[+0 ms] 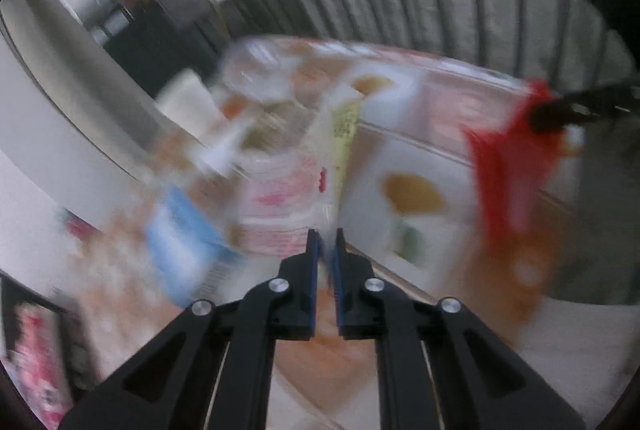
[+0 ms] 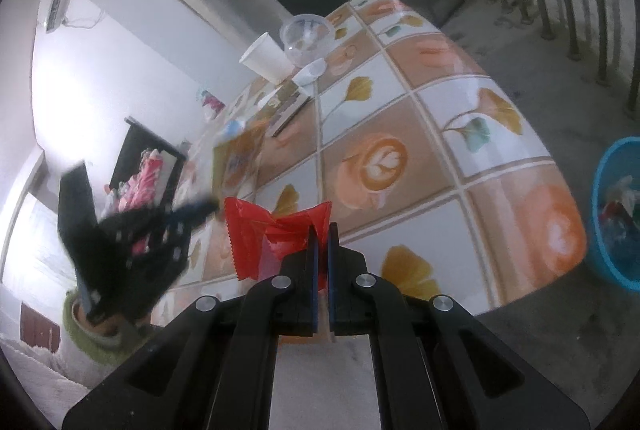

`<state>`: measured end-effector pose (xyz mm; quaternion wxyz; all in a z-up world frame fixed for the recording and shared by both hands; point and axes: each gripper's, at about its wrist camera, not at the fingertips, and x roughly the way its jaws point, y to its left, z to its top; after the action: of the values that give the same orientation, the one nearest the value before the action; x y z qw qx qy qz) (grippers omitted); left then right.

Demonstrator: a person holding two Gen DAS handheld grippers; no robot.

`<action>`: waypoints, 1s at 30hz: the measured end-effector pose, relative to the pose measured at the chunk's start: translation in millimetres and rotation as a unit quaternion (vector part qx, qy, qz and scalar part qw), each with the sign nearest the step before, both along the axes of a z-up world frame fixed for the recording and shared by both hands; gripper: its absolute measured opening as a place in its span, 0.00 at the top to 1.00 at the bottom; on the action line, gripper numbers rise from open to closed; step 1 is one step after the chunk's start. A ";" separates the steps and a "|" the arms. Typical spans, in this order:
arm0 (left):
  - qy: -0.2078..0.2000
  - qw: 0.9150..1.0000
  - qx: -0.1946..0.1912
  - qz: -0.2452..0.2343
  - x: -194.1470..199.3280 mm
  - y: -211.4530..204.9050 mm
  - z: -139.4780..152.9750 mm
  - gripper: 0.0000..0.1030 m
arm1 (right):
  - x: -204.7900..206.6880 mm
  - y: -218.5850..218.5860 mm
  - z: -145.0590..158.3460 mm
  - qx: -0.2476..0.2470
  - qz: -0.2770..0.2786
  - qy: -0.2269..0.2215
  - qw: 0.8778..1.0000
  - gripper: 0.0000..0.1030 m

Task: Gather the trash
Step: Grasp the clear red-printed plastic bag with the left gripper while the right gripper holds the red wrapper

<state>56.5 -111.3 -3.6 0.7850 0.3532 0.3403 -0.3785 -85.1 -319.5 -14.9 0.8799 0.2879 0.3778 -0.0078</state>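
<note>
1 red wrapper (image 2: pixel 276 230) pinched in R gripper (image 2: pixel 323 230), jaws clamped on it, held above tiled table (image 2: pixel 400 158) near its front edge. L gripper (image 1: pixel 327 236) blurred, jaws narrow, whether anything's between them can't tell. On table: 1 white paper cup (image 2: pixel 266 58), 1 clear plastic bowl (image 2: pixel 307 38). 1 blue bin (image 2: pixel 618 214) on floor at right, trash inside.

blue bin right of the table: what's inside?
Blue bin holds crumpled scraps, white, red and blue, piled loosely. The frame edge cuts off its right side; its bottom is covered by the pile.
</note>
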 end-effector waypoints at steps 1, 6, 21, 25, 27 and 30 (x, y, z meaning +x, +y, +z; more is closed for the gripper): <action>0.050 0.999 -0.011 -0.004 -1.0 3.4 -0.6 0.88 | -1.2 -2.1 0.1 0.000 -0.003 0.000 1.000 0.98; 0.203 0.970 -0.137 0.010 16.5 18.3 27.7 0.54 | -8.5 -13.6 7.4 -0.002 -0.026 -0.011 1.000 0.98; 0.171 0.976 -0.135 0.014 27.0 -11.0 26.6 0.39 | -20.5 -38.2 1.2 0.016 -0.060 -0.016 0.998 0.98; 0.154 0.981 -0.117 -0.022 1.1 -11.9 12.2 0.36 | -21.9 -42.7 -1.9 0.022 -0.060 -0.014 0.998 0.98; 0.140 0.984 -0.105 -0.032 -9.7 -12.2 5.3 0.36 | -22.1 -43.7 -2.9 0.025 -0.058 -0.013 0.998 0.98; 0.087 0.993 -0.068 -0.041 -21.5 -17.3 -5.9 0.36 | -21.9 -44.1 -3.1 0.031 -0.056 -0.013 0.998 0.98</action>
<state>35.1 -128.6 -9.5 0.7585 0.2779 0.3662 -0.4620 -107.0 -363.7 -18.0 0.8735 0.3362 0.3496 -0.0419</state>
